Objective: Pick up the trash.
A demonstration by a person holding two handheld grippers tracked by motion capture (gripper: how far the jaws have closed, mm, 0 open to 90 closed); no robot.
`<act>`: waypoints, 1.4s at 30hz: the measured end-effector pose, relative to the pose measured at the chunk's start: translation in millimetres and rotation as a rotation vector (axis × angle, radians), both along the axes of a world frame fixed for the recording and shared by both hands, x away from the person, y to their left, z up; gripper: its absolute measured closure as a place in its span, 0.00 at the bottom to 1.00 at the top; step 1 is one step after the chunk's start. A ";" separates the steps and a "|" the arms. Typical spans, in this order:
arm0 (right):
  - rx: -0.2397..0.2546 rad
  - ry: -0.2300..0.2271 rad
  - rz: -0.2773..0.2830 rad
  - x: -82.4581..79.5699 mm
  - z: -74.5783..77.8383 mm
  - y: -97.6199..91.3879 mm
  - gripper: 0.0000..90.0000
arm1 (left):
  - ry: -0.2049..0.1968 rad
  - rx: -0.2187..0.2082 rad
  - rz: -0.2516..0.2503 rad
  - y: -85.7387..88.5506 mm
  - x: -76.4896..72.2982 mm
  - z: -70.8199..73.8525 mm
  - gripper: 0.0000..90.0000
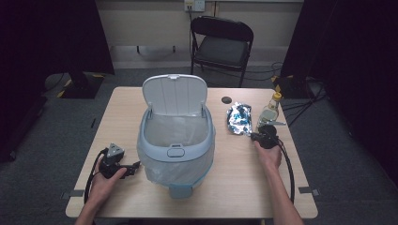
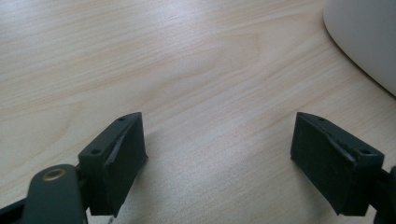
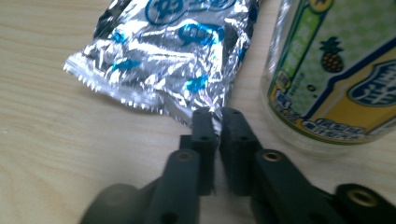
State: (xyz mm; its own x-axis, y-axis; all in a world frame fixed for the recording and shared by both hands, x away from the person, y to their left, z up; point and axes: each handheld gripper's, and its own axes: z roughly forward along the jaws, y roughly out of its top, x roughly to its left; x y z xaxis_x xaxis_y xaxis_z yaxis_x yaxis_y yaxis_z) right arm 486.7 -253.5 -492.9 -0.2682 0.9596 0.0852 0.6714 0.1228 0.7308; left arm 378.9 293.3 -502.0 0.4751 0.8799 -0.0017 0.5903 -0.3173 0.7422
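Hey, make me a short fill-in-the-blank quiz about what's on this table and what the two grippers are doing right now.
1. The right gripper has its jaws shut on the edge of the silver ____.
2. The lid of the grey bin stands ____.
3. The left gripper rests over bare table with its jaws ____.
4. The label of the bottle beside the silver packet shows a ____.

Missing words: packet; open; open; pineapple

One bin [image 1: 176,140] — one wrapper [image 1: 239,119] — one bottle [image 1: 269,111]
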 end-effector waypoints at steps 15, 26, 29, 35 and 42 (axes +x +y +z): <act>0.047 -0.054 0.051 15.7 16.9 24.3 0.64 | -0.001 0.000 0.001 -0.1 -0.1 -0.1 0.19; -0.032 -0.018 0.087 40.8 0.1 49.5 0.52 | -0.001 -0.001 0.001 -0.1 0.0 -0.1 0.19; -0.063 -0.027 0.092 40.2 -2.0 54.0 0.50 | -0.001 -0.001 0.001 -0.1 0.0 -0.1 0.19; -0.077 -0.032 0.125 40.2 -0.7 55.2 0.80 | -0.001 0.000 0.002 -0.2 -0.1 -0.1 0.19; -0.064 -0.029 0.151 33.7 -0.6 57.4 0.90 | -0.001 0.001 0.002 -0.2 -0.1 -0.1 0.19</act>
State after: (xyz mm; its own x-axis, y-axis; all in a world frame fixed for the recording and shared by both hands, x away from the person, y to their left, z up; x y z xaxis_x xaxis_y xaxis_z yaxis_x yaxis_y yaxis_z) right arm 520.4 -196.1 -493.5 -0.4114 0.9113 0.0152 0.6208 0.2680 0.7367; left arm 378.8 293.1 -502.1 0.4732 0.8810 -0.0006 0.5900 -0.3164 0.7428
